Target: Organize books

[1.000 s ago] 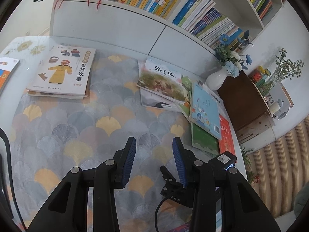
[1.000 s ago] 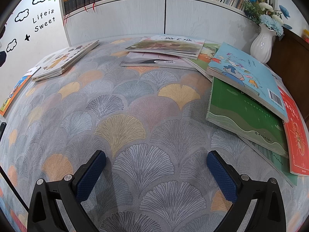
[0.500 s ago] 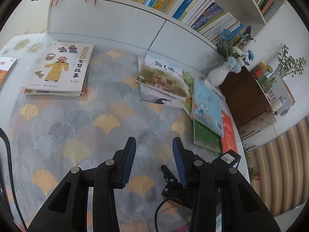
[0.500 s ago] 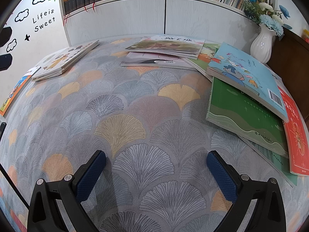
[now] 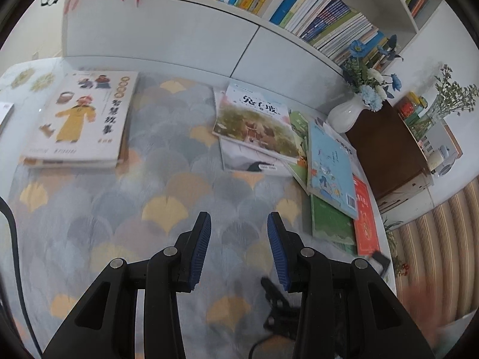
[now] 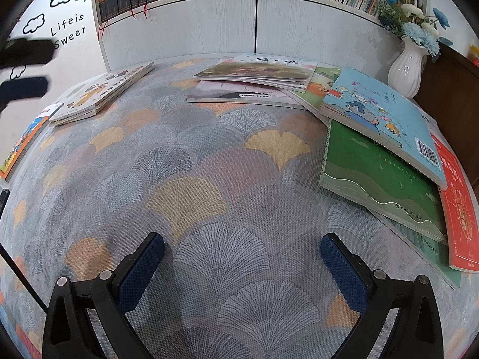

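Drifting toward the scattered books (image 5: 330, 161) at the frame's right, the left gripper (image 5: 238, 248) is carrying nothing, jaws narrowly apart. The right gripper (image 6: 242, 269) is waiting wide open over the cloth; pickup looks next.

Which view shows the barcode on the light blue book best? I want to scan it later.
The right wrist view: the barcode sits close and sharp at the near corner of the light blue book. In the left wrist view the same barcode is smaller and blurred.
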Action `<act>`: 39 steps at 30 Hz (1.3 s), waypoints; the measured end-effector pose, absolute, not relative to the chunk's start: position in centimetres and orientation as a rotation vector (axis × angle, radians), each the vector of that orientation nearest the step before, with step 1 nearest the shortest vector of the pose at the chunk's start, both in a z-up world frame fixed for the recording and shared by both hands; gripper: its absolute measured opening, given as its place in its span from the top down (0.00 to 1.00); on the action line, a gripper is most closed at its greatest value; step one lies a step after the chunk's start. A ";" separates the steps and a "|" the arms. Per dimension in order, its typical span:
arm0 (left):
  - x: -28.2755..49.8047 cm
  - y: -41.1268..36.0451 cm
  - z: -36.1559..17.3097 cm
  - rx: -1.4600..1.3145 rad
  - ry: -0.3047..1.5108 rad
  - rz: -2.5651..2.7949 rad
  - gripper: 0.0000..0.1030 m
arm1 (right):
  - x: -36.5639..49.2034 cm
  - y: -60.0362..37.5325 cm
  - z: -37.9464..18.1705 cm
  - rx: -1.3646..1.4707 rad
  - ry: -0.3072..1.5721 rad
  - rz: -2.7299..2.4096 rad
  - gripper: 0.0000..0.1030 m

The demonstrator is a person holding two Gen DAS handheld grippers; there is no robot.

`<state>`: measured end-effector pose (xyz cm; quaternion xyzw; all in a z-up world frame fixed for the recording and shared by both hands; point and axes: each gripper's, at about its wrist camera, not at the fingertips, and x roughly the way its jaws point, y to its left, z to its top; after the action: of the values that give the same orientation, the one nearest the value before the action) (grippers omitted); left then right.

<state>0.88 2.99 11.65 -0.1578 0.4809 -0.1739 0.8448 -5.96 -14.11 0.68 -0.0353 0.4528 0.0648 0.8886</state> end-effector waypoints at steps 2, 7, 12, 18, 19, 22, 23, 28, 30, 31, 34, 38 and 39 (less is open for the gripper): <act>2.8 2.3 11.5 -0.303 1.023 -0.386 0.65 | -5.9 -14.1 0.7 -0.073 0.941 0.135 0.00; 7.3 0.3 10.7 -0.245 1.048 -0.401 0.65 | -6.0 -14.1 0.7 -0.073 0.941 0.135 0.00; 11.3 -0.9 9.6 -0.243 1.077 -0.416 0.65 | -5.7 -13.9 0.5 -0.065 0.950 0.134 0.00; 15.5 -1.4 7.6 -0.243 1.103 -0.435 0.65 | -5.2 -13.9 0.9 -0.090 1.137 0.156 0.00; 16.1 -1.3 7.2 -0.251 1.109 -0.433 0.65 | -5.7 -13.8 0.9 -0.101 1.126 0.157 0.00; 18.3 -1.2 5.8 -0.281 1.128 -0.429 0.65 | -6.3 -14.1 0.9 -0.086 1.102 0.170 0.00; 18.8 -1.3 5.5 -0.282 1.129 -0.428 0.65 | -5.9 -14.1 0.9 -0.092 1.134 0.183 0.00; 21.8 -1.6 4.6 -0.303 1.138 -0.493 0.65 | -2.3 -16.4 4.1 0.048 1.200 0.231 0.21; 23.2 -1.6 3.7 -0.338 1.168 -0.507 0.65 | 0.4 -18.0 6.8 0.091 1.078 0.185 0.11; 23.7 -1.5 3.3 -0.353 1.175 -0.501 0.65 | 2.0 -18.9 7.8 0.115 1.001 0.143 0.02; 24.4 -1.6 3.0 -0.386 1.165 -0.503 0.65 | 6.7 -20.5 9.0 0.145 0.870 0.056 0.02; 25.1 -2.1 3.2 -0.365 1.160 -0.535 0.65 | 13.1 -19.9 7.9 0.108 0.905 0.054 0.11; 25.3 -2.2 3.2 -0.358 1.161 -0.544 0.65 | 14.5 -20.0 7.1 0.125 0.937 0.058 0.15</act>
<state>25.32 -2.24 3.21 -0.1661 0.5385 -0.2522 0.7866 14.47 -19.97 7.09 0.0600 0.4510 0.0278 0.8901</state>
